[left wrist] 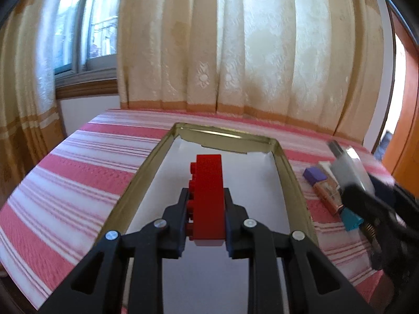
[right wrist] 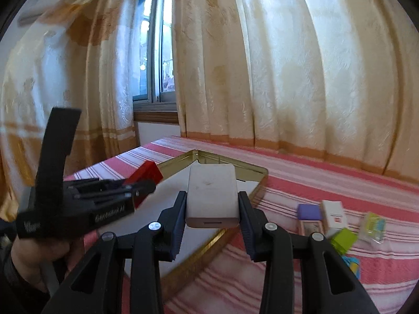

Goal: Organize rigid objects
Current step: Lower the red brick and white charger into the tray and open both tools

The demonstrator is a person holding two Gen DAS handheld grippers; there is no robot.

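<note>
Above a gold-rimmed tray [left wrist: 154, 154] on a striped tablecloth [left wrist: 65, 172], the left gripper [left wrist: 207, 204] clamps a red building brick [left wrist: 208, 183] while the right gripper [right wrist: 212, 209] squeezes a white power bank [right wrist: 212, 193]; converging over one tray, they risk colliding and knocking either item loose.

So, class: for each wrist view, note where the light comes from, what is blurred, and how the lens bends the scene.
Left wrist view: daylight through the curtain; the right claw is smeared with blur; the red brick is sharp. Right wrist view: window backlight; the left claw is blurred; curtain folds bow outwards.
</note>
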